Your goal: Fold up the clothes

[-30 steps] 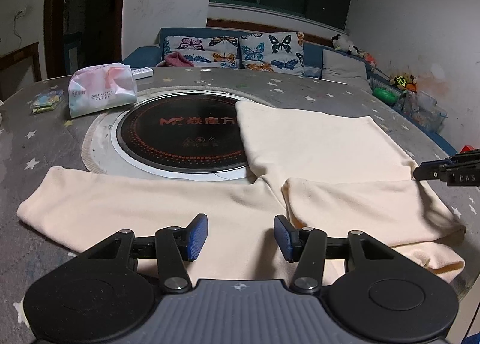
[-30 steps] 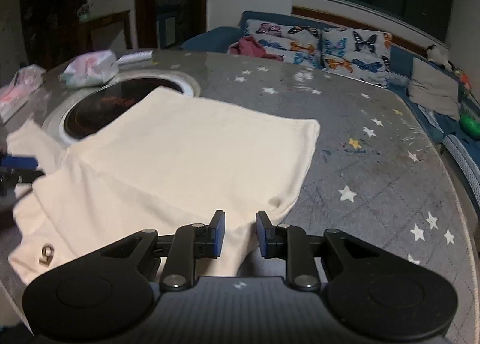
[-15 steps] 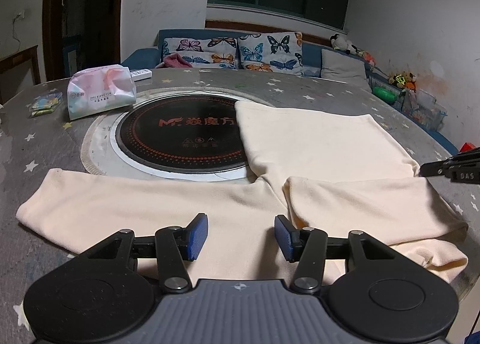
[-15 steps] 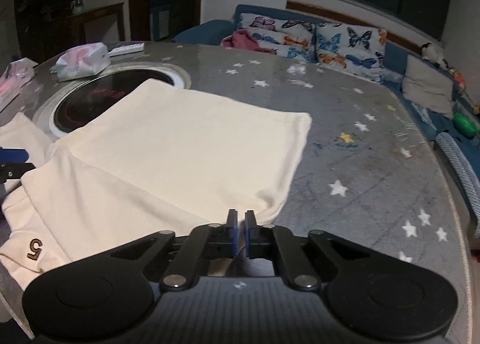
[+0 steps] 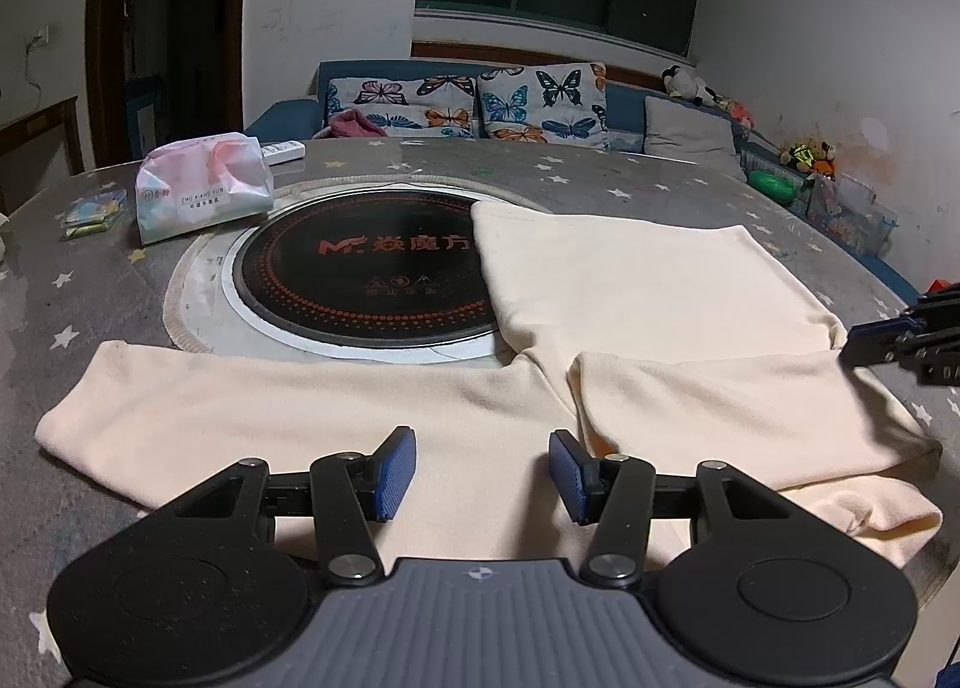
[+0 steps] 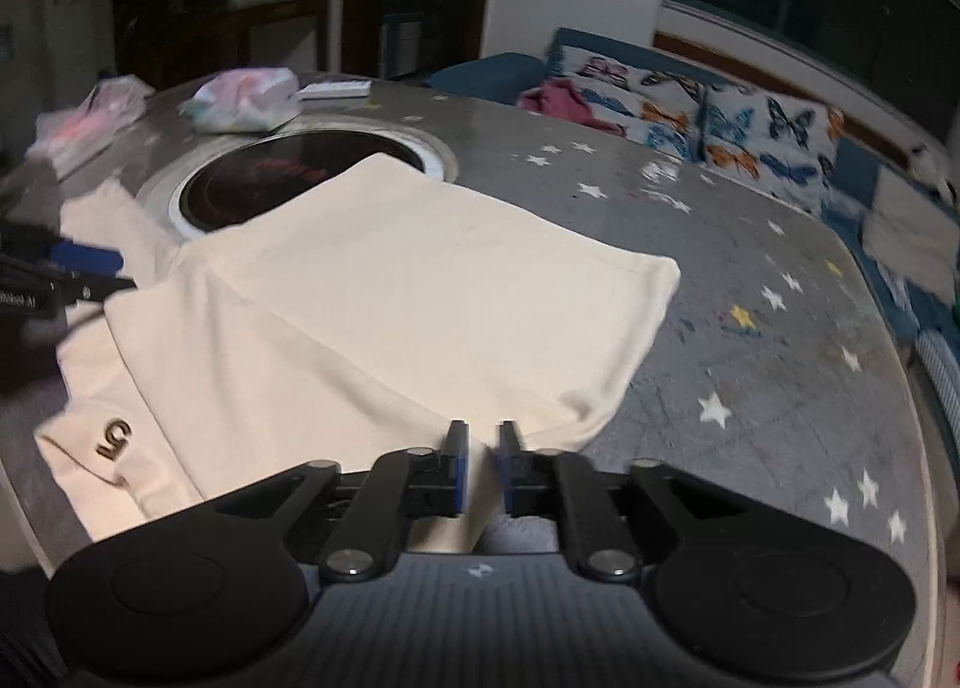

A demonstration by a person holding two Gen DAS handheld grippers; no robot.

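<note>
The cream garment (image 5: 630,292) lies flat on the worktop (image 5: 120,298), partly folded. Its body covers the right edge of the round black cooktop (image 5: 360,274), one sleeve extends left along the near edge, and the other sleeve is folded across the body. The long axis of the extended sleeve runs left to right, parallel to the near edge; the body points away toward the sofa (image 5: 468,100).

The left gripper (image 5: 483,475) hovers above the extended sleeve with jaws released and nothing between them. The jaws of the right gripper (image 6: 480,466) are opening, nearly closed, at the body's near corner; cloth shows in the narrow gap, but the blurred view does not confirm that the pads press on it.

Risks:
- A shallow grip on the corner may slip on lifting and drop the fold.
- Gripping only one layer would separate the folded layers.
- Dragging the cloth may crease it.
</note>
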